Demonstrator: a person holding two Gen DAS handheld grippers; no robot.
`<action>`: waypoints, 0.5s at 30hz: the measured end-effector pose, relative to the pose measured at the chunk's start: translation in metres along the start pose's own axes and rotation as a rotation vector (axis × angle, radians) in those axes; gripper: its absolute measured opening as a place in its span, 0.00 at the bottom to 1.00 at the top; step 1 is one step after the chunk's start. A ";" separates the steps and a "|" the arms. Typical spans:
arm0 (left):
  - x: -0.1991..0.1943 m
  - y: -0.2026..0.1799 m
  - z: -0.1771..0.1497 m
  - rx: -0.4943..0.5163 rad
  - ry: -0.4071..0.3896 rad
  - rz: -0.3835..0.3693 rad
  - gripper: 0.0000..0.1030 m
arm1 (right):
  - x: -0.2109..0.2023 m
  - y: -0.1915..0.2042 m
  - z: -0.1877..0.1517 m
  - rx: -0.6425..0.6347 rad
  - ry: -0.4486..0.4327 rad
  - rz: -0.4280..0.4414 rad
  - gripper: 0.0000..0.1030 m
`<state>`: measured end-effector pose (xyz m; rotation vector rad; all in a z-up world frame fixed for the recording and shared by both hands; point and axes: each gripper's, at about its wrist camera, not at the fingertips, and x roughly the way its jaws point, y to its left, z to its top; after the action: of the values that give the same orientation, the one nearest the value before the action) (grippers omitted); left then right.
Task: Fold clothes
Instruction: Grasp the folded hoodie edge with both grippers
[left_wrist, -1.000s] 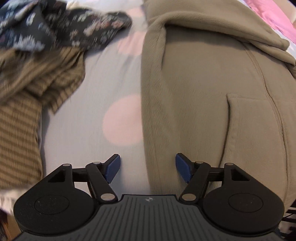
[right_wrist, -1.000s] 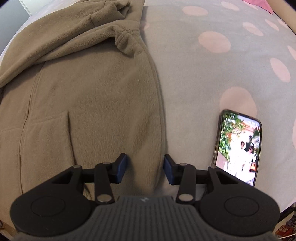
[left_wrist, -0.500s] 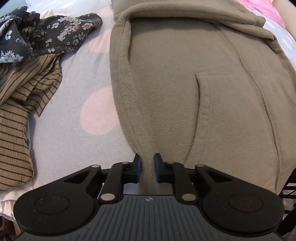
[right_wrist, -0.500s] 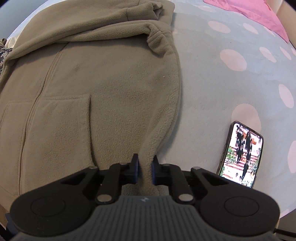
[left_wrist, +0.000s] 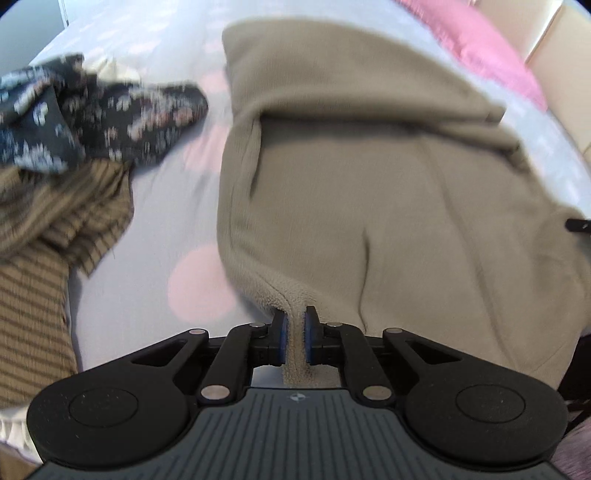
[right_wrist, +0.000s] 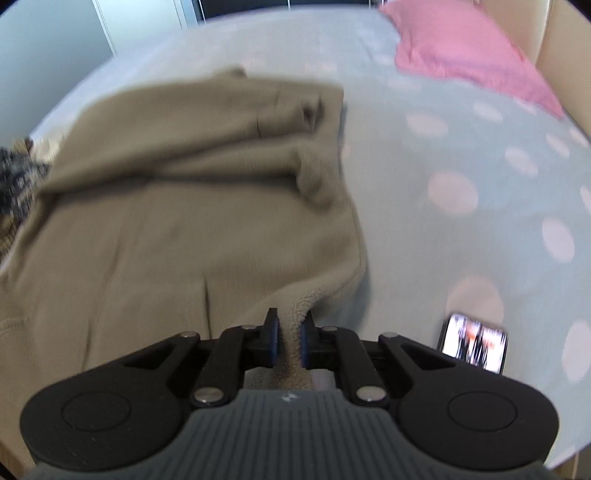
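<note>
Polka-dot bedsheet (right_wrist: 461, 155) under tan fleece hoodie (left_wrist: 369, 192); left gripper (left_wrist: 294, 338) and right gripper (right_wrist: 287, 341) both clamped on its hem (corners pinched), phone (right_wrist: 474, 341) beside

The fleece jacket (left_wrist: 369, 192) is a plain khaki-tan all over, its pinched hem showing a paler, woolly beige underside. The bed sheet (right_wrist: 461, 155) is pale grey-blue, dotted with soft pink circles. At two o'clock in the right wrist view lies a solid bright pink pillow (right_wrist: 469, 55). At nine o'clock in the left wrist view is a dark navy-black garment (left_wrist: 92, 122) printed with small white and pinkish flowers, and below it a brown garment (left_wrist: 55, 236) with thin dark stripes. The phone (right_wrist: 474, 347) has a black rim and a bright screen, white with dark and orange blurs. Both grippers, left gripper (left_wrist: 294, 334) and right gripper (right_wrist: 287, 338), are matte black with blue pads.
</note>
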<state>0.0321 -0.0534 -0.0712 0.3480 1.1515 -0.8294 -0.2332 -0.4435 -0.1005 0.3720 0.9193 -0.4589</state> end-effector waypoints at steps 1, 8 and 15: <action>-0.004 0.003 0.007 -0.005 -0.016 -0.009 0.07 | -0.003 0.000 0.006 0.005 -0.025 0.000 0.11; -0.026 0.025 0.053 -0.028 -0.145 -0.024 0.07 | -0.015 -0.009 0.047 0.053 -0.196 -0.005 0.11; -0.002 0.032 0.099 0.000 -0.221 0.040 0.07 | 0.014 -0.014 0.081 0.065 -0.233 -0.037 0.11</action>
<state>0.1211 -0.0943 -0.0347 0.2707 0.9357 -0.8118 -0.1794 -0.4985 -0.0683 0.3523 0.6871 -0.5551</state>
